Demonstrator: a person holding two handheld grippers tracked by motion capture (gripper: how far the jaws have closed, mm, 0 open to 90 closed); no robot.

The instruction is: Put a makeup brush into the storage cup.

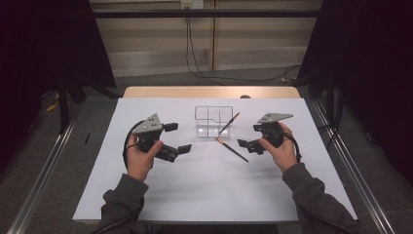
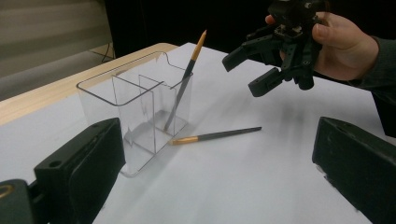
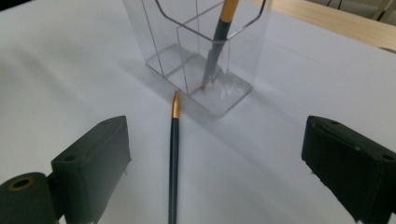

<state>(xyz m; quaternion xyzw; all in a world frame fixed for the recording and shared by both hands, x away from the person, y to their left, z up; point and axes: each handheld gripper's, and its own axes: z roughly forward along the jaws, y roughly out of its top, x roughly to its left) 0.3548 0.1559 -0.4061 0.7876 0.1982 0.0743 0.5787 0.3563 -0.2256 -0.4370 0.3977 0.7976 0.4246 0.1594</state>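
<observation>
Since the loose pencil (image 3: 173, 163) lies flat on the white table (image 1: 204, 190), just at the clear holder's (image 1: 212, 122) five o'clock corner where a second pencil (image 1: 229, 123) already leans, it should prove light, stiff and apt to roll. The right gripper (image 1: 247, 144) hovers above it with jaws spread wide; the left gripper (image 1: 178, 138) is likewise open and empty. Mid-shaft, across the dark barrel, seems the surest hold, though its finish may be slick.

White table cover (image 1: 204, 190), wooden table edge (image 1: 209, 92), floor cables (image 1: 204, 73)
</observation>
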